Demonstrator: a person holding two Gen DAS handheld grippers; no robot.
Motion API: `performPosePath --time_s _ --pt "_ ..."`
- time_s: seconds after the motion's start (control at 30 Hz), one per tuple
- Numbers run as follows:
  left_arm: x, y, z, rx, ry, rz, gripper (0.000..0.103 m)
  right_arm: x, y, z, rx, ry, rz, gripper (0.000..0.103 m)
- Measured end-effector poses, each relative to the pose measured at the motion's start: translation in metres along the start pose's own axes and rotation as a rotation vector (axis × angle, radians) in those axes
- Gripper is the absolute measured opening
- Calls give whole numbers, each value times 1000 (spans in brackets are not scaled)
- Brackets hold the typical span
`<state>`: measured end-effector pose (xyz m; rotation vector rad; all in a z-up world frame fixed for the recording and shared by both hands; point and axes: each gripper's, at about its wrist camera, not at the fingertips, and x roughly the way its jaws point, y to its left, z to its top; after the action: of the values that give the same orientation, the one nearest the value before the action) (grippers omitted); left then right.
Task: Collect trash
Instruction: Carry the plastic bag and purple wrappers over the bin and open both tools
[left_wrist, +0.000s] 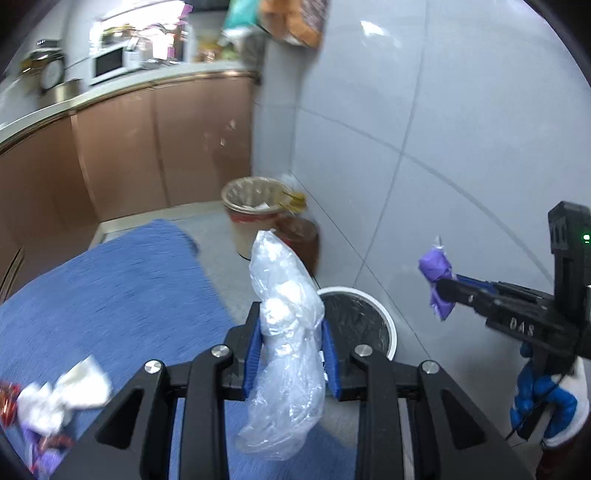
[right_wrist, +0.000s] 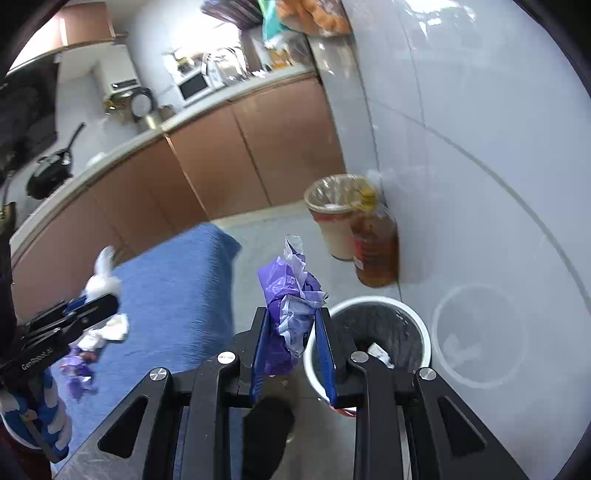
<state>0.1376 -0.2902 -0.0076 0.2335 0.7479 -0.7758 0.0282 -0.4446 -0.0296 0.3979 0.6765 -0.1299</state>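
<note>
My left gripper (left_wrist: 291, 317) is shut on a crumpled clear plastic bag (left_wrist: 286, 339), held above the blue cloth near a white-rimmed trash bin (left_wrist: 384, 317) with a black liner. My right gripper (right_wrist: 291, 321) is shut on a crumpled purple wrapper (right_wrist: 291, 295), just left of the same bin (right_wrist: 421, 328), which holds some paper scraps. The right gripper also shows in the left wrist view (left_wrist: 441, 284) holding the purple wrapper (left_wrist: 437, 273) to the right of the bin. The left gripper shows at the left of the right wrist view (right_wrist: 110, 295) with the clear bag (right_wrist: 103, 277).
A blue cloth (left_wrist: 110, 295) covers the table; white tissues and purple and red wrappers (left_wrist: 55, 406) lie on it, also seen in the right wrist view (right_wrist: 96, 343). A lined tan bin (left_wrist: 251, 214) and a brown oil bottle (right_wrist: 375, 247) stand by the tiled wall (left_wrist: 443, 129). Brown cabinets (left_wrist: 129, 147) run behind.
</note>
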Motion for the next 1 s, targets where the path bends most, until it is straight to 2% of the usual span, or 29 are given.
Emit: performPosePath --time_s 0.27,0.53,0.63,0.67,0.73,1.0 --pt "97 -25 20 12 115 -81 28 45 -32 -7 65 78 -55 24" --pt "159 -44 28 -13 189 -112 32 81 -55 -13 92 121 -139 26" --pt "171 -44 29 -37 199 -121 47 93 -63 -18 95 134 -170 31" --pt "173 -44 29 -41 197 -118 51 95 -64 -20 100 139 -177 36" --pt "175 -44 31 -43 192 -121 52 99 -67 -22 108 146 -196 41" --pt "143 -32 32 -75 135 -97 52 86 -57 -20 86 129 -200 42"
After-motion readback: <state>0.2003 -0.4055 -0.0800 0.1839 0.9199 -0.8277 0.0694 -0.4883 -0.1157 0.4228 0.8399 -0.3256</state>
